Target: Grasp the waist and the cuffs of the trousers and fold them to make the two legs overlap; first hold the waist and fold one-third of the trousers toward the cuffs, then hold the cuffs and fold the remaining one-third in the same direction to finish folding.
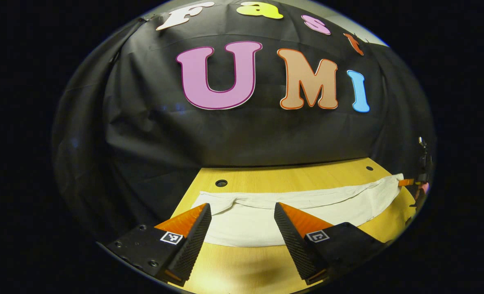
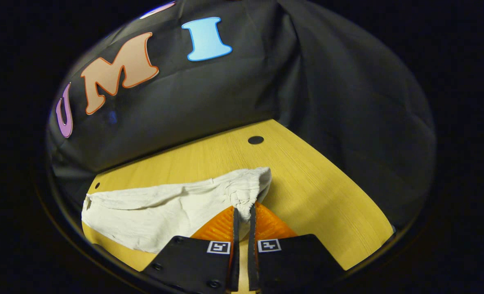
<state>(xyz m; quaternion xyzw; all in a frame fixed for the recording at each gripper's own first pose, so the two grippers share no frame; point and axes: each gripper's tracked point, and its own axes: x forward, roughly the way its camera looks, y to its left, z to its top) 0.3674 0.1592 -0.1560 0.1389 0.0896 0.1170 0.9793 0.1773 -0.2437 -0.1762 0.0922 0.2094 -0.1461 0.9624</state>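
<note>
White trousers (image 1: 307,202) lie flat in a long strip across the yellow wooden table (image 1: 291,175). In the left gripper view my left gripper (image 1: 242,206) is open, its fingers spread over the strip's left part with only flat cloth between them. At the far right of that view the right gripper (image 1: 412,183) holds the strip's other end. In the right gripper view my right gripper (image 2: 242,211) is shut on the bunched, gathered end of the trousers (image 2: 164,208), which looks like the waistband. The cloth runs off to the left from there.
The table (image 2: 315,192) has small round holes (image 1: 221,183) (image 2: 255,140) near its back edge. The booth's black cloth wall (image 1: 225,139) hangs close behind the table and wraps round its sides. Bare wood lies to the right of the gathered end.
</note>
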